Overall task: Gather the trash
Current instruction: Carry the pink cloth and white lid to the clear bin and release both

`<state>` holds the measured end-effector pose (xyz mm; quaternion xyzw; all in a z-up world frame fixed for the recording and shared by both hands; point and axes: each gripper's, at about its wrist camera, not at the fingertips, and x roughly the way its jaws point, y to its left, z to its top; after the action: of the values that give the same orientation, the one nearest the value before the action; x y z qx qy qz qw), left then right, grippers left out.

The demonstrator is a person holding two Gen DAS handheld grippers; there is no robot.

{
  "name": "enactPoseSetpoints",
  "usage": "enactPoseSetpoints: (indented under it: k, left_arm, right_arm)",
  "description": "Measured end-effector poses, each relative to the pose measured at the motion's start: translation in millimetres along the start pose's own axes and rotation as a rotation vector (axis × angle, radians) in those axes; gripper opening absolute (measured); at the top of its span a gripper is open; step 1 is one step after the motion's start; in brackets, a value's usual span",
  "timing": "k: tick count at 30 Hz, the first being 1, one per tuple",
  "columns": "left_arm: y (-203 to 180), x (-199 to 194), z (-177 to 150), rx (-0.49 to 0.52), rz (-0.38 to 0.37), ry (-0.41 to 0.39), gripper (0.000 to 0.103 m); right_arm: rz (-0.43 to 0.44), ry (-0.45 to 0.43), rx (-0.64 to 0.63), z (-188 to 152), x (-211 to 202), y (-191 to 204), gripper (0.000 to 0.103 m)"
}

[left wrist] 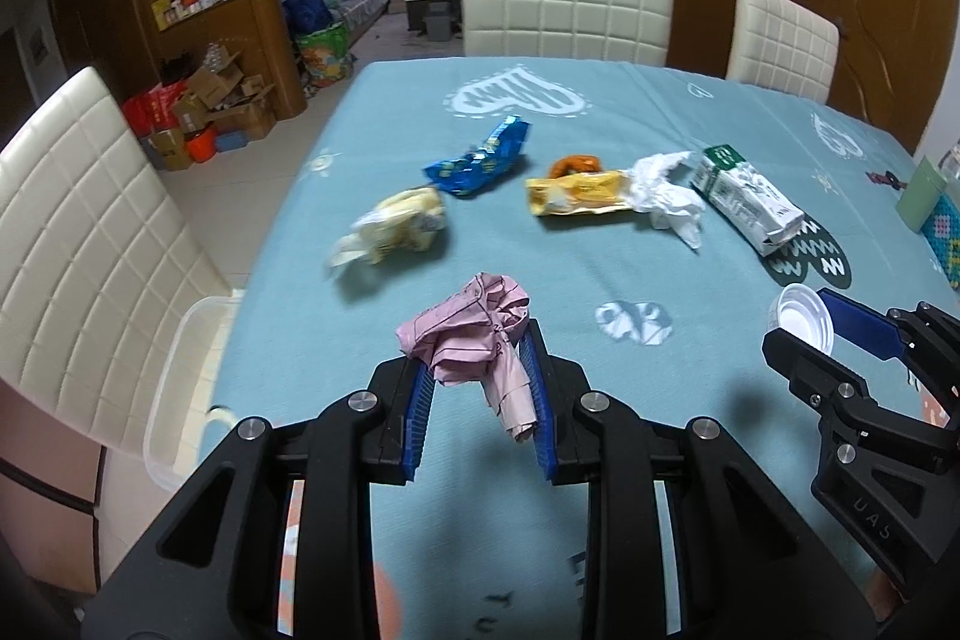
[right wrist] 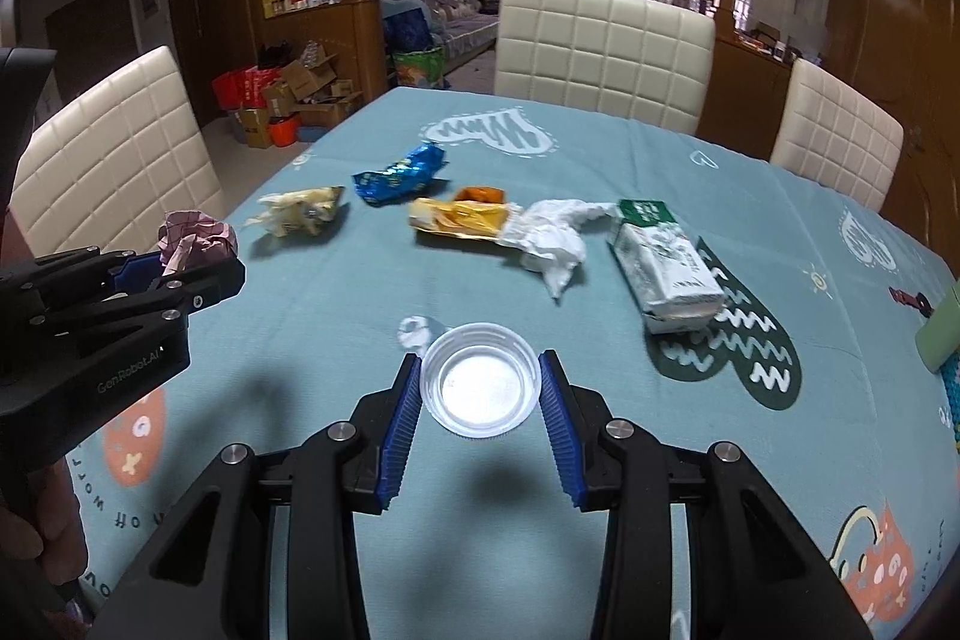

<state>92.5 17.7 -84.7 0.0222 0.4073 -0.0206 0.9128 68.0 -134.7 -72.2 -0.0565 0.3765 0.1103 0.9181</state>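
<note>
Left tool (left wrist: pixel 477 370): its two blue-padded fingers are clamped on one crumpled pink paper wad with dark printed lines (left wrist: pixel 474 334), held above the near left part of the worktop.
Right tool (right wrist: pixel 480 400): its fingers pinch one round white plastic lid (right wrist: pixel 483 379), open side up, over the near middle of the teal patterned worktop (right wrist: pixel 690 196).
Loose trash on the worktop, six pieces: one pale yellow crumpled wrapper (left wrist: pixel 399 223) toward the left edge; one blue foil snack packet (left wrist: pixel 480 160); one yellow flat packet (left wrist: pixel 579 193); one small orange piece (left wrist: pixel 573 164) just behind it; one crumpled white tissue (left wrist: pixel 666 196) touching the yellow packet's end; one white-and-green paper carton (left wrist: pixel 747 199) lying on its side toward the right edge.
Chairs: three cream quilted chairs (left wrist: pixel 567 1), two at the far edge, one at the left.
Hard to make out: the pale yellow wrapper is blurred; the carton's print is unreadable.
Cut off: one clear plastic bin (left wrist: pixel 174 388) beyond the left edge, partly behind the left tool.
</note>
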Motion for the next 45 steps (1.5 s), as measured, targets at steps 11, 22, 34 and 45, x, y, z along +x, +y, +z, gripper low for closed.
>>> enactPoseSetpoints:
  k: [11,22,34,45]
  left_arm:
    - [58,-17,-11,-0.074,0.056,-0.015,0.029]
    - [122,-27,-19,-0.136,0.11,-0.024,0.029]
    - [190,-27,-30,-0.211,0.163,-0.021,0.029]
    - [245,-18,-29,-0.287,0.208,-0.017,0.029]
  right_arm:
    - [0.066,-0.017,-0.088,18,4,60,0.039]
    - [0.124,-0.027,-0.157,38,16,122,0.039]
    - [0.181,-0.018,-0.23,56,38,191,0.039]
    - [0.212,-0.014,-0.286,80,59,232,0.039]
